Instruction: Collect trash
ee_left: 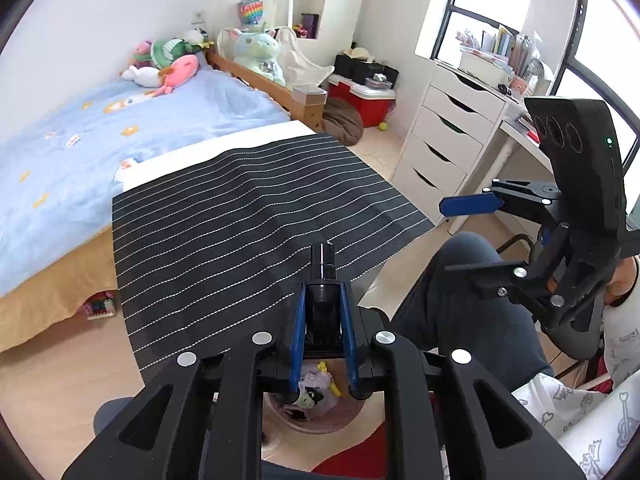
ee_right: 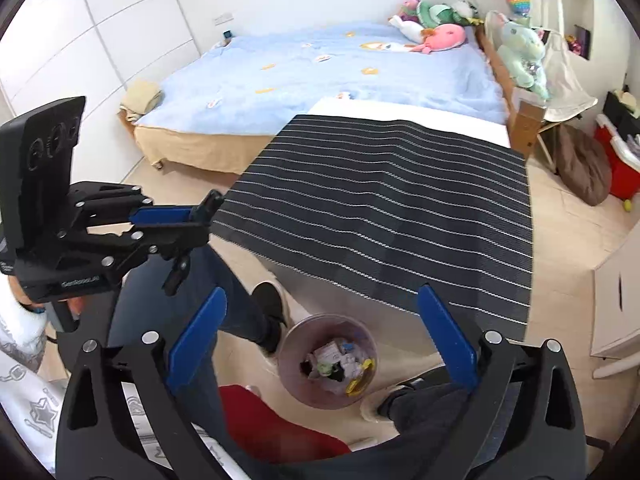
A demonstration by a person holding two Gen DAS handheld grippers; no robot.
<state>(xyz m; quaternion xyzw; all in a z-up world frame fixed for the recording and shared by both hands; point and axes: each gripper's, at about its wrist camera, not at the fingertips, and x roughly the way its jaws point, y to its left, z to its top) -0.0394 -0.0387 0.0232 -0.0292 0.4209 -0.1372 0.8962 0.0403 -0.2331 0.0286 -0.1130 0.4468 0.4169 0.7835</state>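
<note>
Black, hard plastic: a small bottle (ee_left: 322,292) sits pinched in the left gripper (ee_left: 323,344), over the bin (ee_right: 327,360) on the floor (light, slick, best held mid-body). The right gripper (ee_right: 320,344) is spread wide, empty.

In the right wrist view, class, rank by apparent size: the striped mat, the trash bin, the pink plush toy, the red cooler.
1. striped mat, by far the largest.
2. trash bin.
3. red cooler, cut off at the edge, so unsure against the bin.
4. pink plush toy, smallest, though it lies farthest away.
</note>
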